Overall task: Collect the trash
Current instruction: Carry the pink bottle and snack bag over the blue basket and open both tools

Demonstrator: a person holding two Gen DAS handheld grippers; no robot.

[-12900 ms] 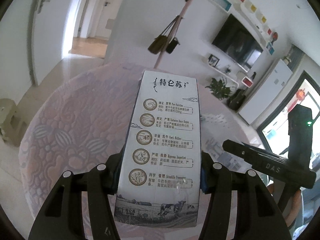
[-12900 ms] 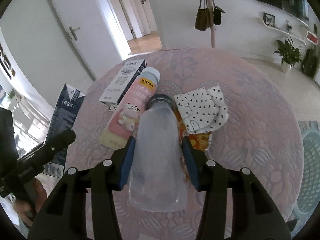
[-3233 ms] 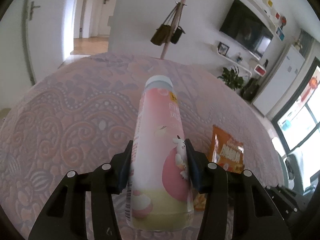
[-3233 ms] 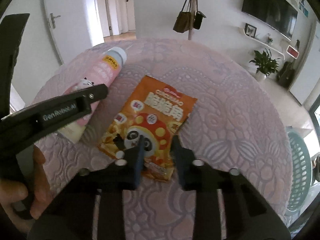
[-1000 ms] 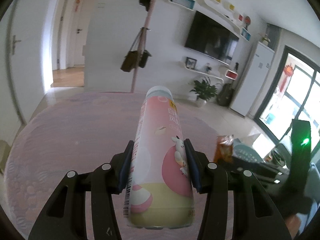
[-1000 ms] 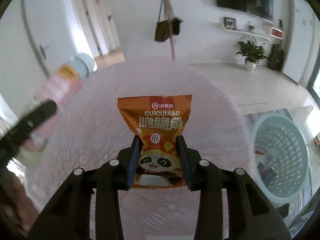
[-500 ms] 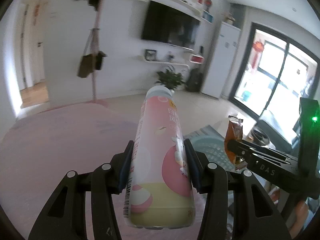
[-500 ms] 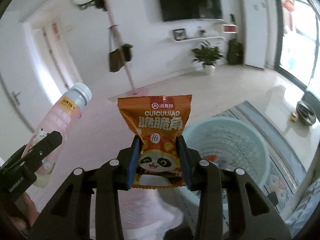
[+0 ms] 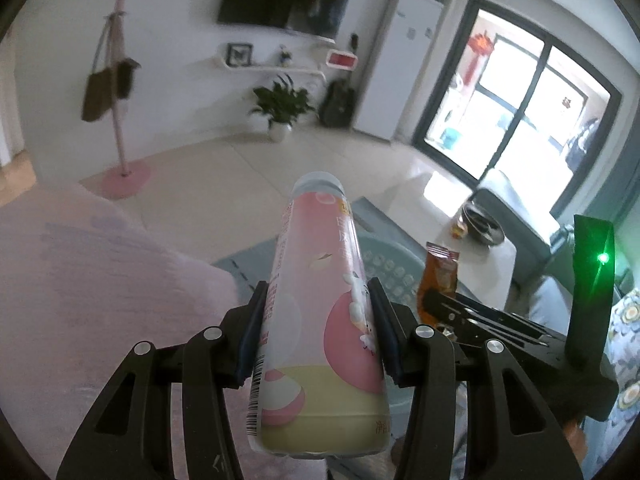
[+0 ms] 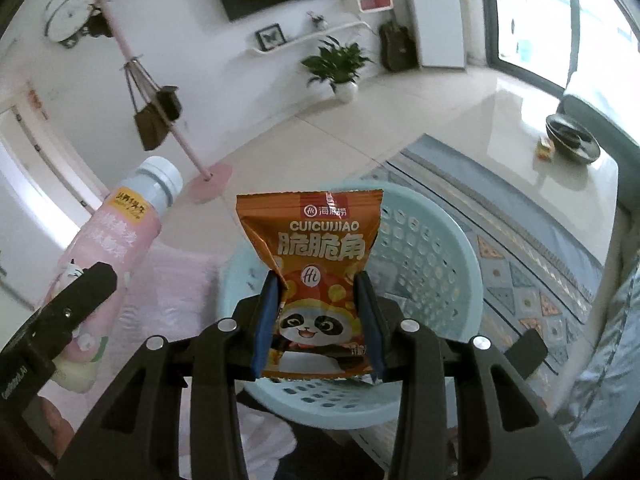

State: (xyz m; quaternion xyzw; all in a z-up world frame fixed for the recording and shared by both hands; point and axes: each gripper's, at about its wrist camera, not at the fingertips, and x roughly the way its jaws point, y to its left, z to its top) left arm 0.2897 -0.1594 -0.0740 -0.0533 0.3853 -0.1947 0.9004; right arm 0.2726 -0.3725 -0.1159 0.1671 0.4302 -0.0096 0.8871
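Note:
My left gripper (image 9: 318, 312) is shut on a pink drink bottle (image 9: 320, 320) with a pale cap, held in the air beyond the table's edge. My right gripper (image 10: 318, 300) is shut on an orange panda snack bag (image 10: 316, 264), held upright above a light blue perforated basket (image 10: 432, 264) on the floor. The bottle also shows at the left of the right wrist view (image 10: 108, 252). The snack bag (image 9: 438, 276) and the basket (image 9: 394, 268) show beside and behind the bottle in the left wrist view.
The pink-clothed table (image 9: 80, 300) lies to the lower left. A patterned blue rug (image 10: 532, 276) lies under the basket. A low white table (image 10: 560, 164) with a dark bowl stands at the right. A pink coat stand (image 10: 176, 136) with bags stands behind.
Both grippers have swung right, away from the table, with their loads. The snack bag now hangs over the basket, which looks larger and closer.

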